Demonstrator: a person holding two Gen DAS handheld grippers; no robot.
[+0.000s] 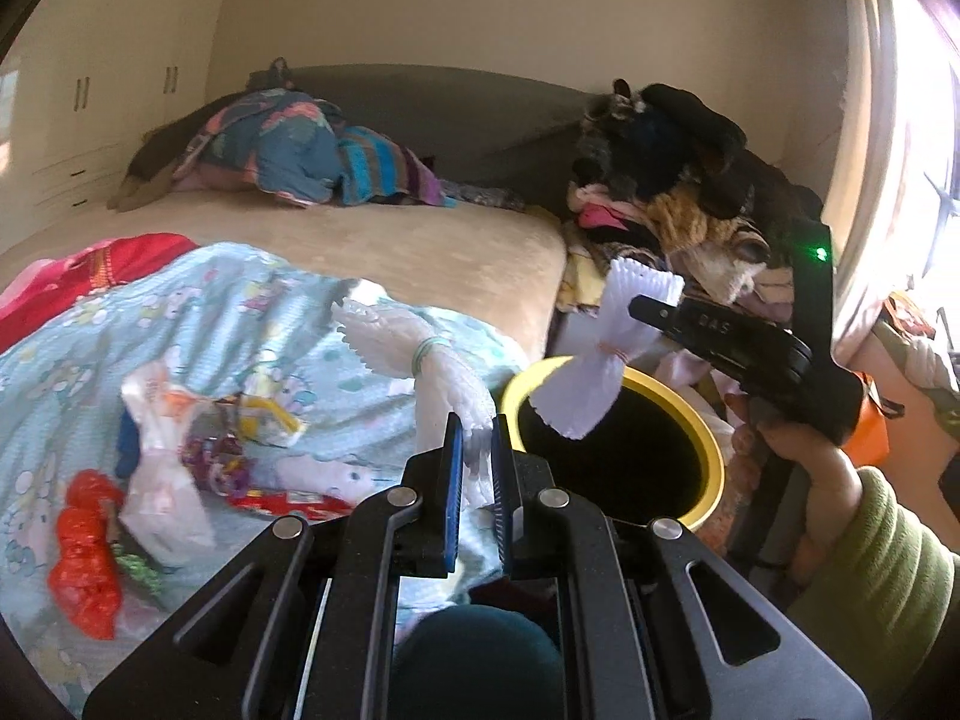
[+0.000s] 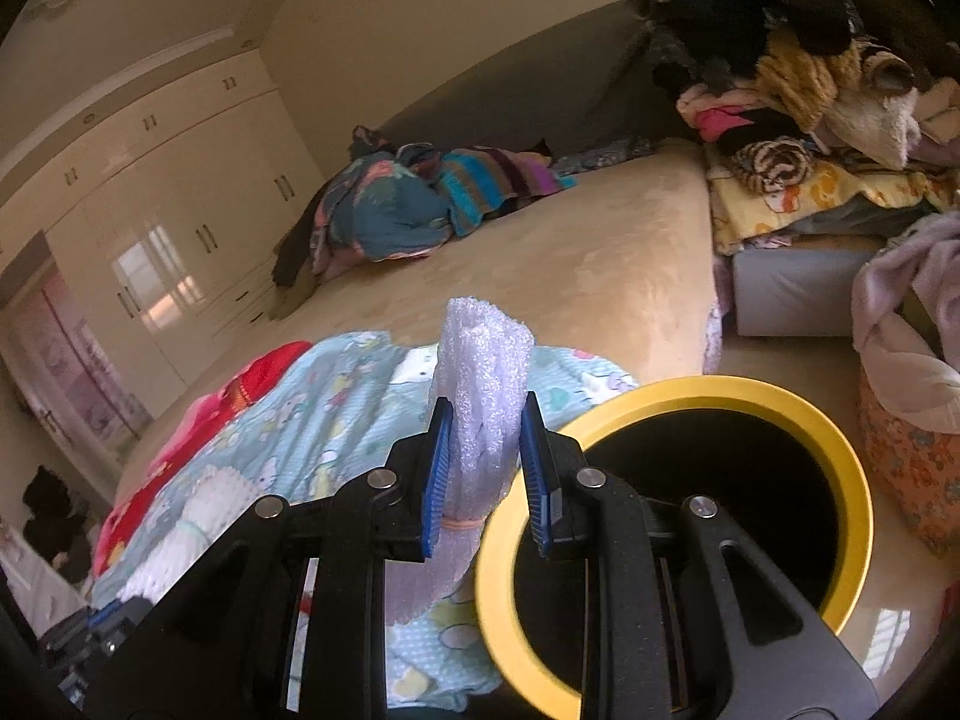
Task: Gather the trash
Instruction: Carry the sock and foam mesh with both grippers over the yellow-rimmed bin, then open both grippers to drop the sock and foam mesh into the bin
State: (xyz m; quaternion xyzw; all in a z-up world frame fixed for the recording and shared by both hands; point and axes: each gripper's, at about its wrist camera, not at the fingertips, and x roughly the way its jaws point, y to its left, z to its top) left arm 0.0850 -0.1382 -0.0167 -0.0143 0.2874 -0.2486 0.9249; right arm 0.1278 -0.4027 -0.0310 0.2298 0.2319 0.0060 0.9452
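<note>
A wide bed (image 2: 600,252) with a beige cover stretches ahead of both tongs, a pale blue cartoon-print blanket (image 1: 198,324) spread across its near end, directly under and left of the left tongs (image 1: 478,450). Just right of those tongs stands a black bin with a yellow rim (image 1: 714,450); seen from the right wrist, the same bin (image 2: 858,480) sits immediately right of the right tongs (image 2: 485,450). The left tongs are closed on a white foam wrap tied with a green band (image 1: 444,372). The right tongs are clamped on a second white foam wrap (image 2: 486,384), held beside the bin's rim; the left wrist view shows it (image 1: 600,354) above the opening. More litter lies left of the left tongs: a white plastic bag (image 1: 159,468) and a crumpled red bag (image 1: 84,552).
</note>
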